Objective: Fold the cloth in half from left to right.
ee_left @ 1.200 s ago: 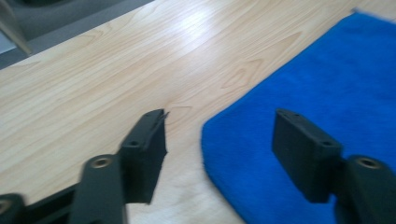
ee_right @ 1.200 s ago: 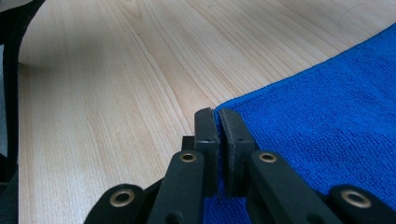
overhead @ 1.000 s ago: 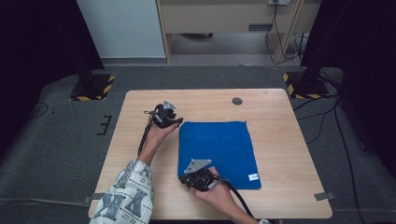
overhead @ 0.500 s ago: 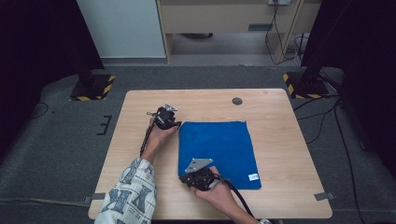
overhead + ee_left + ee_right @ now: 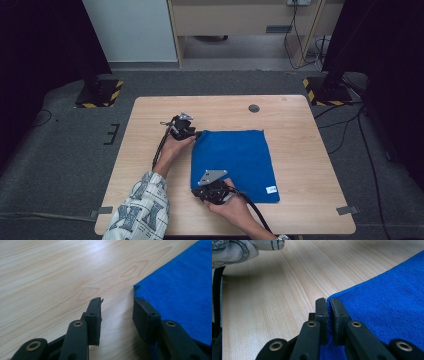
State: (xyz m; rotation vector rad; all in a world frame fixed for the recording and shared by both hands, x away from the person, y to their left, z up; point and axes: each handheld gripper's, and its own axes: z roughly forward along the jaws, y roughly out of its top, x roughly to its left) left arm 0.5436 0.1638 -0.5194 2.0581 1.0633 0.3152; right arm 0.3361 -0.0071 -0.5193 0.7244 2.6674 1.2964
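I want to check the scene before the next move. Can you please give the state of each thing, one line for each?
Blue cloth: spread flat on the table, not folded.
Left gripper: open, jaws astride the cloth's far left corner, one on the wood, one on the cloth.
Right gripper: shut on the cloth's near left corner.
Table: wooden, bears the cloth and both grippers.

high view overhead facing forward-down on table, 2 gripper views low, close, sharing blue cloth corners

The blue cloth runs off the left gripper view's right edge, its near corner hidden behind one finger.
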